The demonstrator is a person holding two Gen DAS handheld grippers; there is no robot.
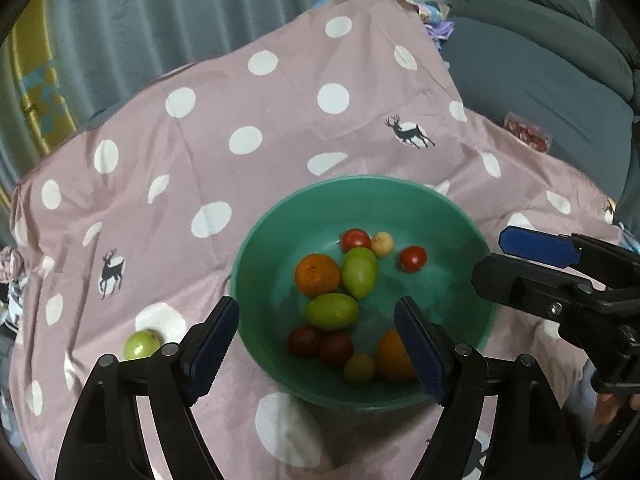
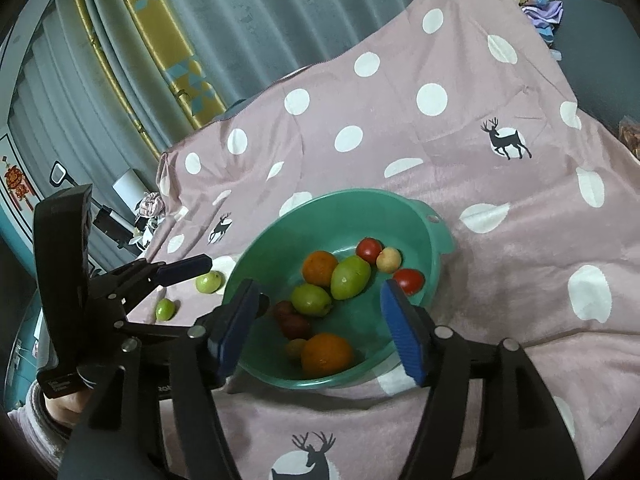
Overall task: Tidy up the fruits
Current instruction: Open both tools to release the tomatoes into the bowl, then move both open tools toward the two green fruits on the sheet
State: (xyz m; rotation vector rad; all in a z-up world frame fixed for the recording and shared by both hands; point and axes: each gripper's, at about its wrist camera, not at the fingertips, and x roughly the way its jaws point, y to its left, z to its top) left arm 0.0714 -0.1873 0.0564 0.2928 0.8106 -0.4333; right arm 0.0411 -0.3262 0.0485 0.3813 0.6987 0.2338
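My left gripper point(image 1: 316, 344) hangs with jaws spread and empty; two green fruits point(image 2: 208, 282) lie left of them on the cloth point(image 1: 248, 168). My right gripper point(image 2: 320, 328), equally spread, frames the bowl point(image 2: 434, 236). Next, I reckon, collect those strays.

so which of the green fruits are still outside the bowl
Two small round green fruits on the pink polka-dot cloth left of the green plastic bowl: one nearer the rim, one farther left. The two larger oval green fruits lie inside.
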